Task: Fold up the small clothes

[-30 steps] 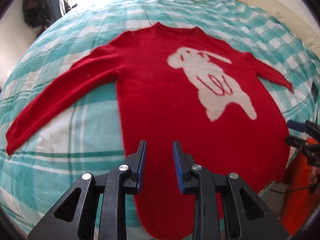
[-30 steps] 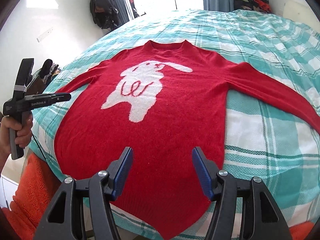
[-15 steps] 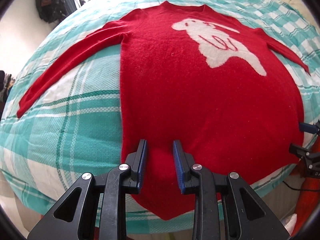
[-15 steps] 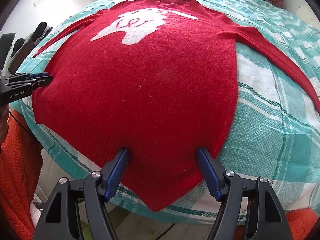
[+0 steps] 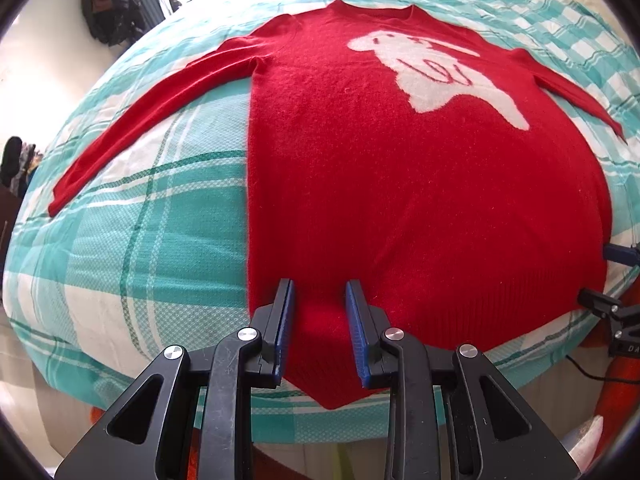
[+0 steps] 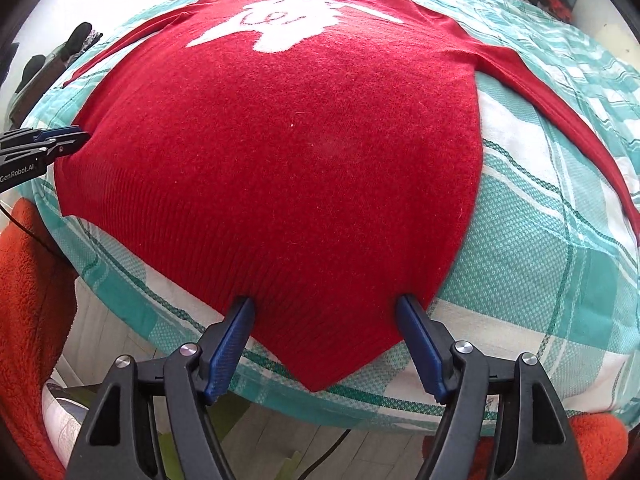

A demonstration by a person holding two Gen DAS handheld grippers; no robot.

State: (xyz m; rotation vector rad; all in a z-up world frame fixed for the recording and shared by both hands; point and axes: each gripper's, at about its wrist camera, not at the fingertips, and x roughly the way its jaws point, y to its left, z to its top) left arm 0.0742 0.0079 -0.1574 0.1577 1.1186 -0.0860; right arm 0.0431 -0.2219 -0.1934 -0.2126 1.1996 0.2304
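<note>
Your red sweater (image 5: pixel 400 184) lies flat and face up on the teal checked bedspread (image 5: pixel 152 240), white animal motif (image 5: pixel 436 72) toward the collar, both sleeves stretched out to the sides. Its hem runs along the bed's near edge, and that's where both your tools are.

Your left gripper (image 5: pixel 320 296) sits at the sweater's left hem corner, fingers a modest gap apart, one blue pad (image 5: pixel 286 316) on each side of a strip of red knit near the side seam. They straddle the fabric; nothing is pinched yet.

Your right gripper (image 6: pixel 326 312) is at the sweater's opposite hem corner, fingers spread wide, with the ribbed hem and the corner point lying between them. Whether the tips touch the knit, you can't tell from here.

Beside the sweater's hem, orange fleece (image 6: pixel 32 300) shows at the bed's edge. Beyond the collar, dark clothing (image 5: pixel 108 8) hangs by the bright window.
</note>
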